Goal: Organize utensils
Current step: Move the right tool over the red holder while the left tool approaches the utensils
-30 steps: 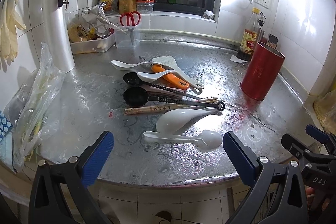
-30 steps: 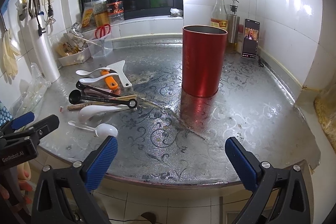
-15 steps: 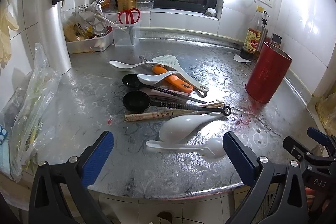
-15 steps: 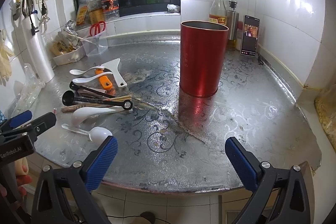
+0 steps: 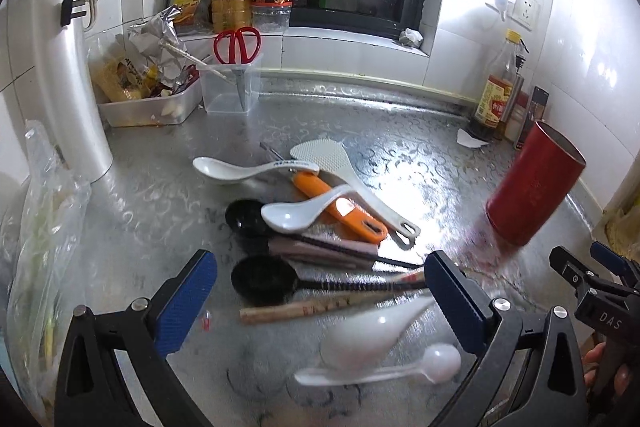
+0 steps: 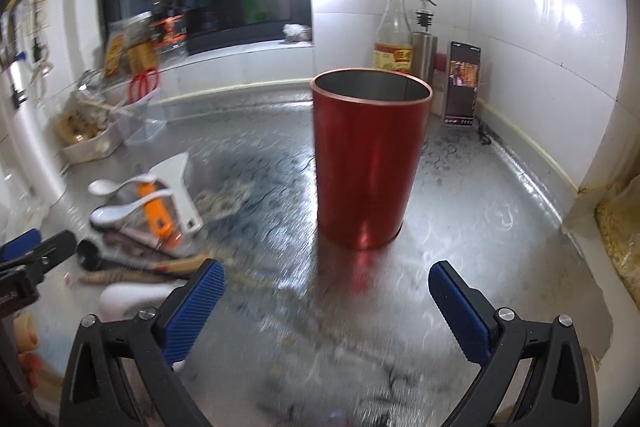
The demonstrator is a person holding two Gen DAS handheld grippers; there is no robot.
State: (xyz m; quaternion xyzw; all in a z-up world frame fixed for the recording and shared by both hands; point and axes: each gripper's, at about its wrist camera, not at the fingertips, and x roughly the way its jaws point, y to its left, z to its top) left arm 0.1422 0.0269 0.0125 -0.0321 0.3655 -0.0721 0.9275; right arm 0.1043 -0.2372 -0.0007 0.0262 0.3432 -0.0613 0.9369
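A heap of utensils lies on the metal counter (image 5: 400,147): white spoons (image 5: 288,215), a white rice paddle (image 5: 352,183), an orange-handled tool (image 5: 340,211), black ladles (image 5: 264,277), chopsticks (image 5: 320,305) and a large white spoon (image 5: 360,339). My left gripper (image 5: 320,303) hovers open just over the near end of the heap, holding nothing. A tall red cylinder holder (image 6: 370,155) stands upright and empty to the right. My right gripper (image 6: 326,307) is open in front of it, a short way off.
A clear box with red scissors (image 5: 236,47) and a tray of packets (image 5: 148,95) stand at the back left. Bottles (image 6: 394,35) and a phone (image 6: 462,83) line the right rear wall. A plastic bag (image 5: 40,247) lies at the left edge.
Both grippers have moved forward over the counter. The utensil heap now sits between the left fingers, and the red holder looms much larger before the right gripper.
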